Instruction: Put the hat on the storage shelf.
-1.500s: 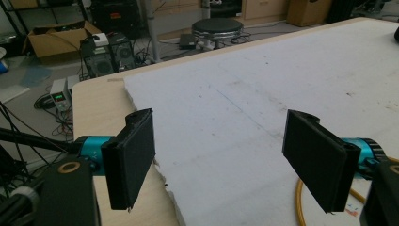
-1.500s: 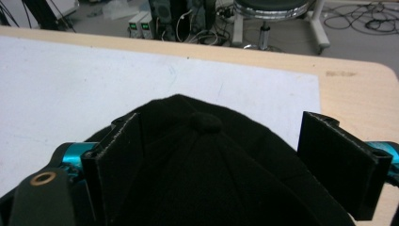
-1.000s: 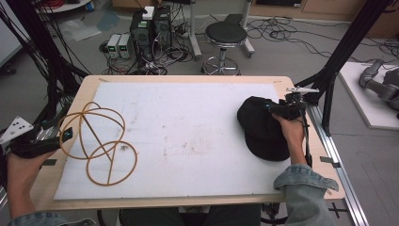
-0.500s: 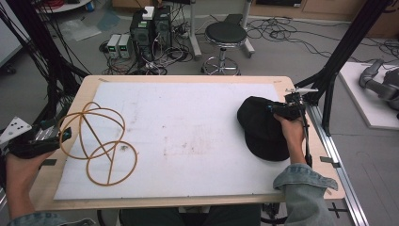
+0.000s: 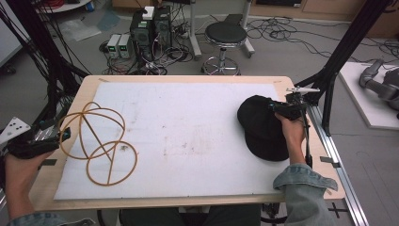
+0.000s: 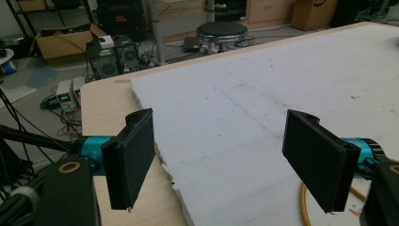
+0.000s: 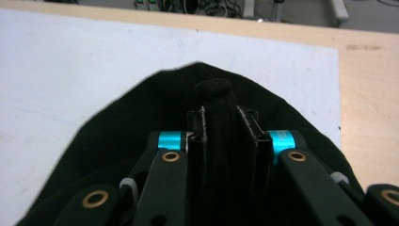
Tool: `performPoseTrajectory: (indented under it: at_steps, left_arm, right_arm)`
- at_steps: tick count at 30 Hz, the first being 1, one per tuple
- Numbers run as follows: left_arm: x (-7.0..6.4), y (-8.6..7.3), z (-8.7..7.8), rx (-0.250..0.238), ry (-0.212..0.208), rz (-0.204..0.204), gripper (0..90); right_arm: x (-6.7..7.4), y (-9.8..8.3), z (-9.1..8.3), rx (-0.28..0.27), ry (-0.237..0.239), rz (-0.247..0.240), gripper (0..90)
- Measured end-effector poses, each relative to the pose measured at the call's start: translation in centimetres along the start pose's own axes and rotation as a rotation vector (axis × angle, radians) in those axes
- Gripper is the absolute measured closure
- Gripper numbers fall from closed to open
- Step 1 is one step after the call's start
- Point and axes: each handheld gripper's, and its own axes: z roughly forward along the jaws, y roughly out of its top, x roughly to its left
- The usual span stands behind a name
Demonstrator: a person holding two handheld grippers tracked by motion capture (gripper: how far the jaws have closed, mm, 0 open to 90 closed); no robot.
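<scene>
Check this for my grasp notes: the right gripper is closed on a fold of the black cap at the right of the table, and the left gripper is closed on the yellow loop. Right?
Not quite. The right gripper does pinch the black cap, but the left gripper is open, its jaws wide apart with nothing between them; the yellow loop lies beside it. The left gripper view shows this.

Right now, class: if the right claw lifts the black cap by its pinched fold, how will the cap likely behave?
The black cap will probably sag: its cloth bunches between the right claw, whose jaws have just been closing. It looks light, so one pinch likely suffices. Lying flat on the white mat, it seems unlikely to roll.
</scene>
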Motion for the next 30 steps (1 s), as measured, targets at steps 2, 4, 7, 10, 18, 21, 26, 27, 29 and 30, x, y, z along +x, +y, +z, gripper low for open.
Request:
performPoseTrajectory:
  at_steps: [2,4,7,10,18,21,26,27,29,30]
  left_arm:
    - [0.0,0.0,0.0,-0.001,0.001,-0.002,26.3]
    - [0.1,-0.1,0.0,0.000,0.002,-0.003,26.2]
    - [0.1,-0.1,-0.1,0.000,0.002,-0.004,26.3]
    - [0.1,-0.1,-0.1,0.000,0.002,-0.002,26.3]
    - [0.2,-0.1,-0.3,-0.006,0.003,-0.005,26.3]
    - [0.2,-0.1,-0.3,-0.009,0.004,-0.008,26.3]
    - [0.3,-0.2,-0.5,-0.011,0.008,-0.012,26.3]
    - [0.4,-0.2,-0.5,-0.012,0.008,-0.013,26.2]
    - [0.4,-0.3,-0.6,-0.012,0.009,-0.014,26.3]
    - [0.4,-0.3,-0.6,-0.012,0.010,-0.014,26.2]
  right_arm:
    - [0.1,0.1,-0.4,-0.024,0.009,-0.002,78.0]
    - [0.2,0.2,-0.8,-0.042,0.018,0.000,78.3]
    - [0.2,0.3,-1.1,-0.056,0.023,-0.002,78.6]
    - [0.2,0.5,-1.7,-0.088,0.038,0.003,78.8]
    - [1.2,1.9,-3.1,-0.143,0.065,-0.035,78.8]
    - [1.9,2.6,-3.6,-0.161,0.073,-0.058,78.8]
    - [2.7,3.7,-4.4,-0.190,0.101,-0.098,78.8]
    - [2.9,3.9,-4.6,-0.196,0.108,-0.108,78.8]
    - [3.3,4.3,-4.9,-0.207,0.122,-0.126,78.8]
    - [3.5,4.6,-5.1,-0.211,0.130,-0.131,78.8]
